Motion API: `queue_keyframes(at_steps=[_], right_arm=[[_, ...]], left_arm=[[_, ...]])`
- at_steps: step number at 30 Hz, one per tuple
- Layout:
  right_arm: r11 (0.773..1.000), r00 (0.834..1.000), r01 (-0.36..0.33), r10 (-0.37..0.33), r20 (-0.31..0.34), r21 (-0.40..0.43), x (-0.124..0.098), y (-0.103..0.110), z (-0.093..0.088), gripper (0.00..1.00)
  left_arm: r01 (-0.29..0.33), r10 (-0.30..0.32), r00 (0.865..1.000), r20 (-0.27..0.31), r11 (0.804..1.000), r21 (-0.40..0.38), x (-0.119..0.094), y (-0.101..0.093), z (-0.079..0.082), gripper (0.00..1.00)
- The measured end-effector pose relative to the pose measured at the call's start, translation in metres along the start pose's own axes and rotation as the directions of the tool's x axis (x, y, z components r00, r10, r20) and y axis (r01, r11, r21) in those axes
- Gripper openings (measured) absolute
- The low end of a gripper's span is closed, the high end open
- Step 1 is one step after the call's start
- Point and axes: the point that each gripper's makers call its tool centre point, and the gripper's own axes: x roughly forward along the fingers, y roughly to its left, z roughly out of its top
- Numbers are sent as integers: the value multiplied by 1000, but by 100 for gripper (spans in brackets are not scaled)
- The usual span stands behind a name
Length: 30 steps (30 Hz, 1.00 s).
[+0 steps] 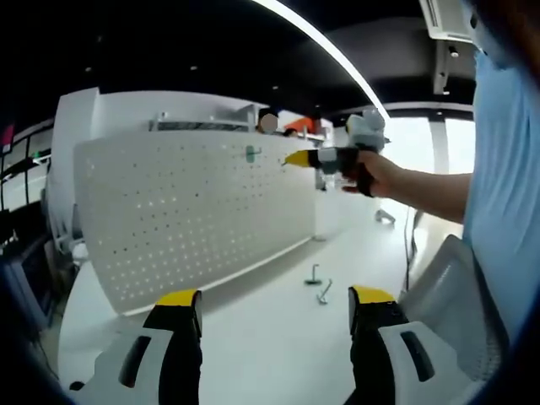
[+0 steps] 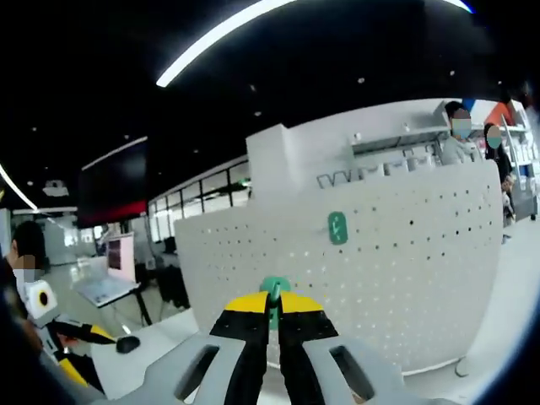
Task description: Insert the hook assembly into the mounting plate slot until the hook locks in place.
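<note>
Standing upright on the white table (image 1: 253, 337), the perforated mounting plate (image 1: 194, 211) is carrying one green hook (image 2: 337, 228). Right gripper (image 2: 272, 308) is clamping a second green hook assembly (image 2: 274, 287) just before the plate. Left gripper (image 1: 274, 308) is hanging with jaws apart; loose metal hooks (image 1: 319, 283) are lying right of the plate.

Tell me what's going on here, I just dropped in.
A person is working at a white pegboard standing on a table. The right tool is shut on a green hook and is held up toward the board, where another green hook already hangs. The left tool is open and holds nothing. Two metal hooks lie on the table near the board.
</note>
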Motion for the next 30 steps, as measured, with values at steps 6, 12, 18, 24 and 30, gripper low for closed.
queue_keyframes(at_steps=[6, 12, 18, 24, 30], right_arm=[[998, 995, 49, -45, 84, -49, -6, -15, 28, 1], [987, 983, 109, -90, 163, -117, -11, -31, 52, 1], [964, 964, 180, -134, 229, -195, -10, -44, 70, 1], [934, 943, 235, -151, 296, -270, -5, -50, 81, 1], [910, 926, 278, -169, 337, -307, 0, -53, 85, 1]], left_arm=[[-11, 11, 1000, 5, 1000, 5, -2, 3, 3, 72], [-9, 9, 1000, 3, 1000, 2, -1, 1, 0, 73], [-7, 7, 1000, 7, 1000, -3, -1, 2, 0, 72], [-3, 4, 1000, 8, 1000, -9, -1, 3, 0, 72], [3, -2, 1000, 8, 1000, -19, -2, 2, -2, 72]])
